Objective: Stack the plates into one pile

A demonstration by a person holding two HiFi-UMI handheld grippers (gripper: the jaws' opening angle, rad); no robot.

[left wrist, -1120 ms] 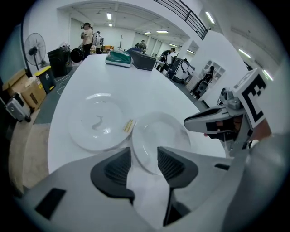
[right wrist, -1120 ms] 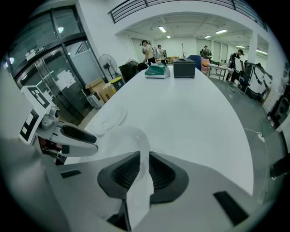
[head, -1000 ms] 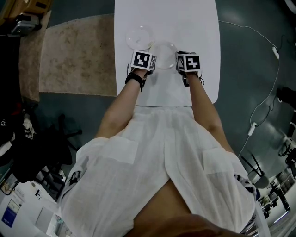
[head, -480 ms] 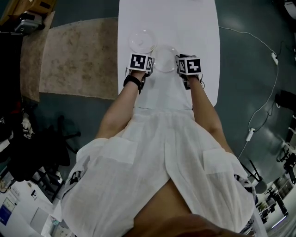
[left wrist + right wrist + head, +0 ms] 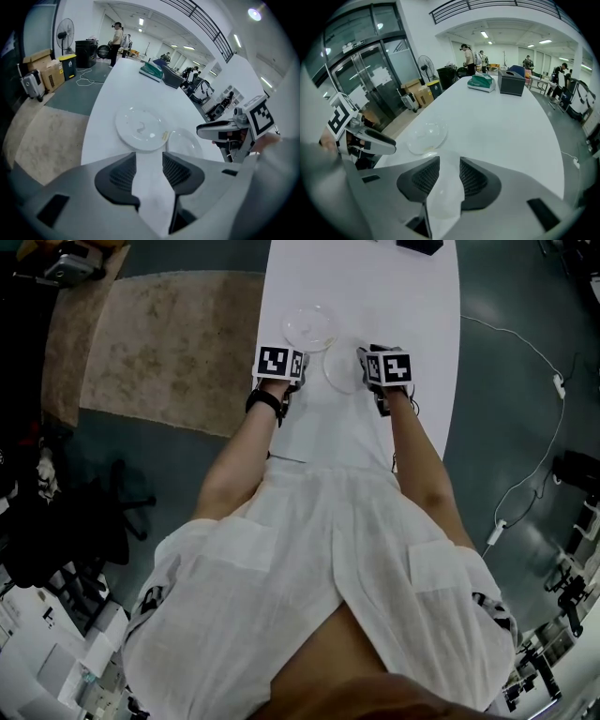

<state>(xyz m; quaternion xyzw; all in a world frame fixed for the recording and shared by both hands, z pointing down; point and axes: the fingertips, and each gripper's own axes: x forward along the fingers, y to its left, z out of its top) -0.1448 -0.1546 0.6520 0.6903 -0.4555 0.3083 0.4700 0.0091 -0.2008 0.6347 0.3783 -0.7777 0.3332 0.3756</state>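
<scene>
On the white table (image 5: 394, 296) in front of you, two clear plates lie close together, not yet stacked; the farther plate (image 5: 309, 326) sits ahead of your left gripper (image 5: 149, 158), whose jaws stand well apart over bare tabletop with nothing in them; the nearer plate (image 5: 342, 369) lies between your two grippers; your right gripper (image 5: 449, 161) has just been opening its jaws, and that plate's rim seems to lie between them, unpressed, though the clear material is hard to read there.
</scene>
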